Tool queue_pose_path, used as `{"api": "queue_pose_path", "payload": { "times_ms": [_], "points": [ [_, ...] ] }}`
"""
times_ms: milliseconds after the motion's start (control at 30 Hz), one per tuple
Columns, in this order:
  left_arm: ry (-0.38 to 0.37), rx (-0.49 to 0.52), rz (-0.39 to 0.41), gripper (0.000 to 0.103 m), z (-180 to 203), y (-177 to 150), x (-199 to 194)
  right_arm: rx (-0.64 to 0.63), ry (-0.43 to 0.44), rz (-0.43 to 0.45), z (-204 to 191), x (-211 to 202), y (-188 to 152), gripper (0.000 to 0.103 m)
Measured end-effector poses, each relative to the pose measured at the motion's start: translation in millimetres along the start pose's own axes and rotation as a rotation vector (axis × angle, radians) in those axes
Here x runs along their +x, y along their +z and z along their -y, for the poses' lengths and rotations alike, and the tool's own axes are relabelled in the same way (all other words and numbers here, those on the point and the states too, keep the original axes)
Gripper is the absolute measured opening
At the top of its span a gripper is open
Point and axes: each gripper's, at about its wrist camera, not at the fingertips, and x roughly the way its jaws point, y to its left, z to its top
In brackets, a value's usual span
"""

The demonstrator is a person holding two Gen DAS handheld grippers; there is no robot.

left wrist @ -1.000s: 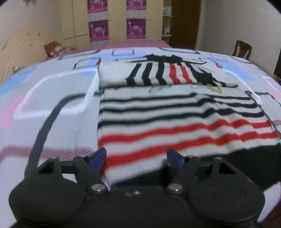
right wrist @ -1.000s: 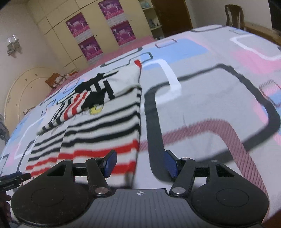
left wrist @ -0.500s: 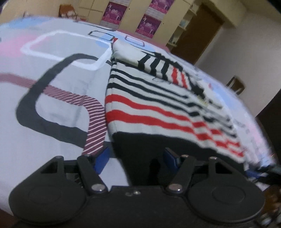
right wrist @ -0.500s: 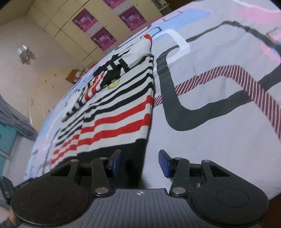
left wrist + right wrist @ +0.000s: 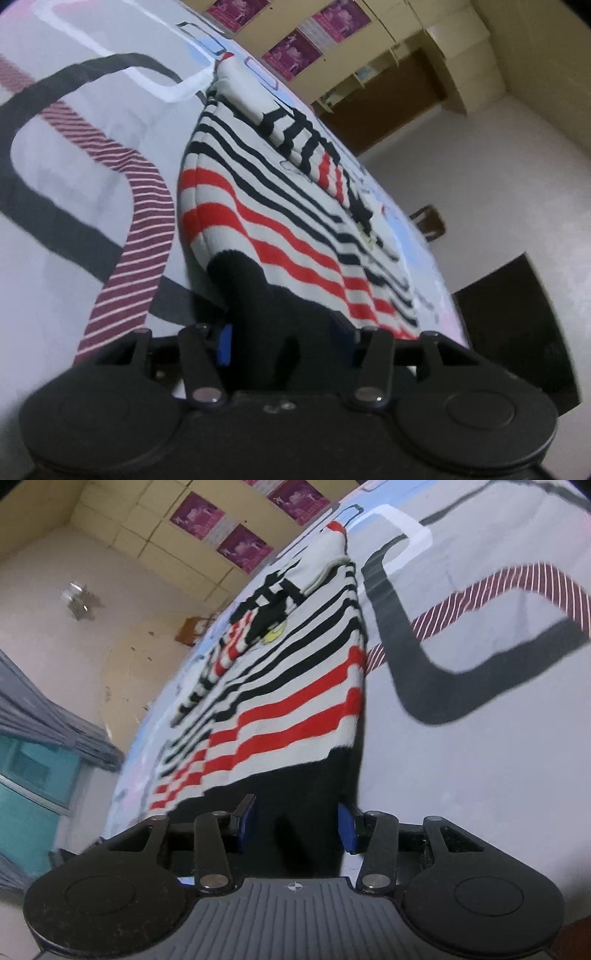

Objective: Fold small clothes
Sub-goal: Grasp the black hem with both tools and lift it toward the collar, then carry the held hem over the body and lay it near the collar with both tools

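A small knitted sweater (image 5: 280,206) with black and red stripes and a black hem lies on the patterned bedsheet (image 5: 74,206), sleeves folded over its upper part. My left gripper (image 5: 284,345) has its jaws around the left corner of the black hem, which bunches up between the blue pads (image 5: 224,345). In the right wrist view the sweater (image 5: 295,709) runs away from my right gripper (image 5: 297,821), whose jaws stand around the right corner of the hem with the cloth between the blue pads (image 5: 347,827). Both corners are raised off the sheet.
The bed fills both views, its sheet (image 5: 480,738) printed with grey, white and striped loops. Beyond it stand yellow cupboards with purple posters (image 5: 291,55), a wooden chair (image 5: 428,221), a curved headboard (image 5: 147,657) and a curtained window (image 5: 33,768).
Both grippers have moved down onto the hem corners, narrowed around the black cloth, and tilted sharply; the hem corners have come up off the sheet.
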Motion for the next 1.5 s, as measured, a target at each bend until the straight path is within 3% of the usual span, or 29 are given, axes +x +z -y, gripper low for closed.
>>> {"api": "queue_pose_path", "payload": {
  "times_ms": [33, 100, 167, 233, 267, 300, 400, 467, 633, 900, 1033, 1167, 1233, 1267, 1300, 1433, 1500],
  "points": [
    [-0.014, -0.021, 0.003, 0.048, -3.7, 2.0, 0.4, 0.022, 0.018, 0.004, 2.6, 1.0, 0.0, 0.042],
    [-0.023, -0.041, 0.006, 0.046, -7.2, 7.4, 4.1, 0.055, 0.033, -0.003, 6.6, 8.2, 2.4, 0.023],
    [-0.026, -0.047, 0.01, 0.045, -7.0, 12.6, 9.4, 0.044, 0.024, -0.003, 4.2, 13.8, 5.2, 0.019],
    [-0.039, -0.058, -0.004, 0.034, -6.6, 15.5, 11.8, 0.047, 0.039, 0.003, 1.9, 13.3, 6.2, 0.007],
    [-0.033, -0.05, -0.015, 0.026, -5.0, 14.4, 10.6, 0.042, 0.042, 0.009, -0.3, 11.3, 6.5, 0.006],
    [-0.036, -0.039, -0.016, 0.025, -3.6, 12.3, 7.6, 0.029, 0.044, 0.016, -2.3, 6.7, 5.1, 0.006],
    [-0.034, -0.006, 0.015, 0.025, -3.5, 6.3, -4.0, 0.02, 0.053, 0.03, -0.1, -1.7, 3.1, 0.006],
    [-0.055, -0.039, 0.059, 0.025, -9.2, 7.0, -8.2, 0.021, 0.053, 0.03, -0.4, 1.9, 5.0, 0.006],
    [0.006, -0.028, 0.048, 0.034, -9.8, 12.9, 6.7, 0.013, 0.042, 0.033, -9.2, 11.5, 14.4, 0.006],
    [0.024, -0.023, 0.084, 0.04, -10.2, 31.9, 22.1, 0.007, -0.099, 0.052, -1.0, 21.5, 22.7, 0.007],
    [0.025, -0.009, 0.047, 0.04, -8.4, 32.6, 24.5, 0.045, -0.097, 0.039, 2.8, 26.7, 30.1, 0.007],
    [0.028, 0.021, -0.012, 0.031, -5.0, 15.6, 12.0, -0.007, -0.054, -0.035, -2.0, 23.0, 13.5, 0.006],
    [0.054, 0.063, -0.037, 0.02, -1.4, 9.0, 11.7, -0.008, -0.025, -0.032, 0.4, 21.0, 6.8, 0.006],
    [0.073, 0.074, -0.038, 0.009, -0.5, 8.6, 11.4, -0.012, -0.018, -0.025, 1.1, 21.0, 5.9, 0.005],
    [0.074, 0.057, -0.033, 0.006, -2.3, 9.9, 9.8, -0.006, -0.009, -0.017, 1.9, 19.8, 6.5, 0.004],
    [-0.042, 0.002, 0.156, 0.006, 2.4, 15.2, -21.9, -0.03, 0.079, 0.089, -7.6, -7.4, 15.5, 0.004],
    [0.014, 0.003, 0.144, 0.006, 0.1, 15.9, -18.2, -0.037, 0.085, 0.131, -6.6, -15.7, 20.3, 0.004]
  ]
}}
